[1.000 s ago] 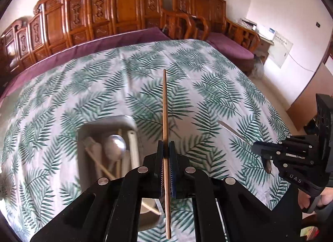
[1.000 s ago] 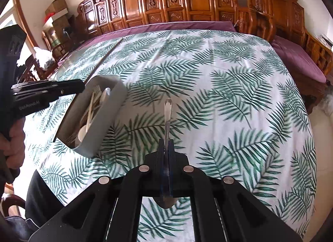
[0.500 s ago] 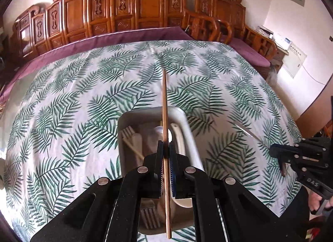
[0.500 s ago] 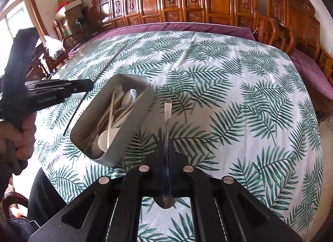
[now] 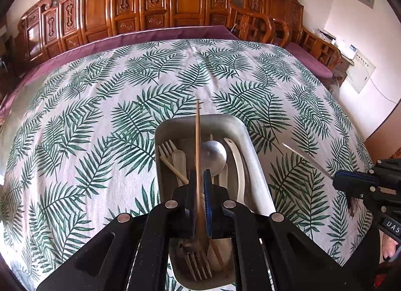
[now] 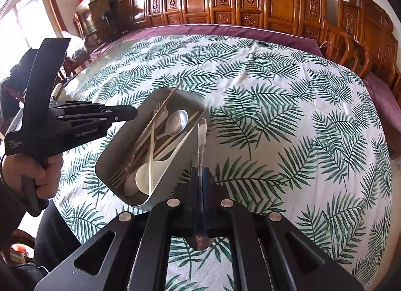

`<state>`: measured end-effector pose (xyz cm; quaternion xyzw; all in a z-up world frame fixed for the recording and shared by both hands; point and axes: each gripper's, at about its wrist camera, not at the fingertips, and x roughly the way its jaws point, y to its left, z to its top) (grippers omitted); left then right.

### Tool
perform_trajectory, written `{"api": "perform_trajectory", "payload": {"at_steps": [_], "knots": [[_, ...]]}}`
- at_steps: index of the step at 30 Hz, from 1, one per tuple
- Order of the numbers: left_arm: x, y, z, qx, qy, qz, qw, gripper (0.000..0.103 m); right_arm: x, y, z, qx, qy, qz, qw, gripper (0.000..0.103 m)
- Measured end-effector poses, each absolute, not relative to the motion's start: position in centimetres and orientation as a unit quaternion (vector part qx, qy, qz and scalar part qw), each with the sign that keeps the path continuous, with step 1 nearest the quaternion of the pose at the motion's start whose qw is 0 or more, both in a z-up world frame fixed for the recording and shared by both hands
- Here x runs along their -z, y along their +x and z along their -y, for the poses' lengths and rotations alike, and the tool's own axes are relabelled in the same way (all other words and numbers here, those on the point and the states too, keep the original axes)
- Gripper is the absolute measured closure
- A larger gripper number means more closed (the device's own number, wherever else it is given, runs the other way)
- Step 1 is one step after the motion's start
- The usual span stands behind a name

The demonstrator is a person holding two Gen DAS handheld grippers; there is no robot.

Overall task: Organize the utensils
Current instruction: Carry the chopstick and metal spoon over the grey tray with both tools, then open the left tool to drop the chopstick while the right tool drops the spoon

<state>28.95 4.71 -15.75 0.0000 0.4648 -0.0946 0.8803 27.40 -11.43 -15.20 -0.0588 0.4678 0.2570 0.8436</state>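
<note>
Left tool (image 5: 198, 178) is pinching my chopstick (image 5: 197, 140) directly over the tray (image 5: 253, 165); right tool (image 6: 199, 173), at its 3 o'clock, is gripping a spoon (image 6: 201, 138).

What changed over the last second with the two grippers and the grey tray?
The left gripper carried its thin wooden chopstick rightward, from beside the grey metal tray to directly above it. The right gripper edged closer to the tray. Both stayed shut, the right on its silver metal spoon; nothing was released.
</note>
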Motion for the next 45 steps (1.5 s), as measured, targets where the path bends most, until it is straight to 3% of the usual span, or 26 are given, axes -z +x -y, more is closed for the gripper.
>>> {"api": "perform_trajectory", "payload": {"at_steps": [21, 45], "knots": [[13.4, 25.2, -9.1, 0.072, -0.010, -0.433, 0.899, 0.098, 15.9, 28.9, 4.8, -0.285, -0.070, -0.468, 0.834, 0.099], [14.4, 24.3, -10.7, 0.061, -0.014, -0.441, 0.895, 0.098, 19.0, 32.3, 0.2, -0.272, -0.063, -0.500, 0.820, 0.098]]}}
